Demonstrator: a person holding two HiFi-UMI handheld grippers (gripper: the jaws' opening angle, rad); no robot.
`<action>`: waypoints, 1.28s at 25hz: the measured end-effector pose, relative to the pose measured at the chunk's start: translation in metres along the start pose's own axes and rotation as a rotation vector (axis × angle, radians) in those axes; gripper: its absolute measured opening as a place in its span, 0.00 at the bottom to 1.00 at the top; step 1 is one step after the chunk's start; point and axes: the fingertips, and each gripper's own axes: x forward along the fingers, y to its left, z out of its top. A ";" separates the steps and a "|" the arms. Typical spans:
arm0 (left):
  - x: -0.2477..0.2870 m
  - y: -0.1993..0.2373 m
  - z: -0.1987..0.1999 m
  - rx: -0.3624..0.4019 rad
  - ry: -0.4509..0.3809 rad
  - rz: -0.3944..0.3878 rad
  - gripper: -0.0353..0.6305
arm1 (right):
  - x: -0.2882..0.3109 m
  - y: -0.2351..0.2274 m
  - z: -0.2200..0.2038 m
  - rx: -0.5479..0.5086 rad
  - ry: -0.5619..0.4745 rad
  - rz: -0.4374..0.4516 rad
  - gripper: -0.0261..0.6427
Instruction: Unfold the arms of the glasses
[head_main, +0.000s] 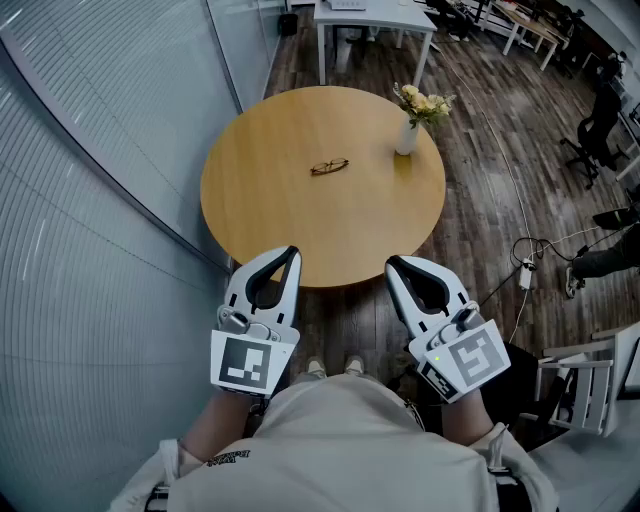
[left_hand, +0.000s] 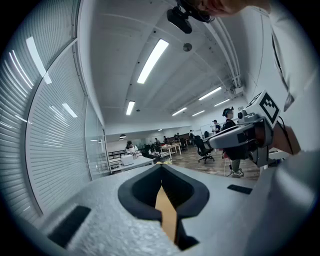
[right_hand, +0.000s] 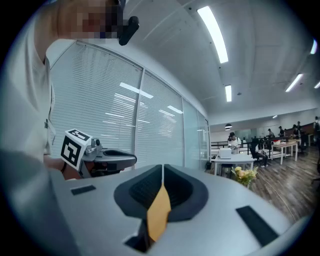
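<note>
A pair of folded brown glasses (head_main: 329, 167) lies near the middle of the round wooden table (head_main: 260, 215), seen only in the head view. My left gripper (head_main: 291, 254) hovers at the table's near edge, left of centre, jaws shut with nothing between them. Beside it to the right, my right gripper (head_main: 393, 264) is held level at the same edge, also shut and empty. Both are well short of the glasses. In the left gripper view the closed jaw tips (left_hand: 161, 167) meet; the right gripper view shows its jaw tips (right_hand: 162, 167) touching too.
A white vase of yellow flowers (head_main: 408, 131) stands at the table's far right. A glass wall with blinds (head_main: 90, 150) runs along the left. A white desk (head_main: 372, 20) is beyond the table; a cable and power strip (head_main: 525, 272) lie on the wooden floor at right.
</note>
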 end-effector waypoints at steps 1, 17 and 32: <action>0.002 0.000 -0.001 -0.009 0.002 -0.008 0.09 | 0.002 -0.001 -0.001 0.000 0.002 0.000 0.09; 0.003 -0.002 -0.004 -0.029 0.003 -0.005 0.09 | 0.003 -0.011 -0.012 0.035 0.023 -0.046 0.09; 0.012 -0.026 0.001 -0.017 0.033 0.017 0.09 | -0.019 -0.035 -0.022 0.047 0.037 -0.036 0.09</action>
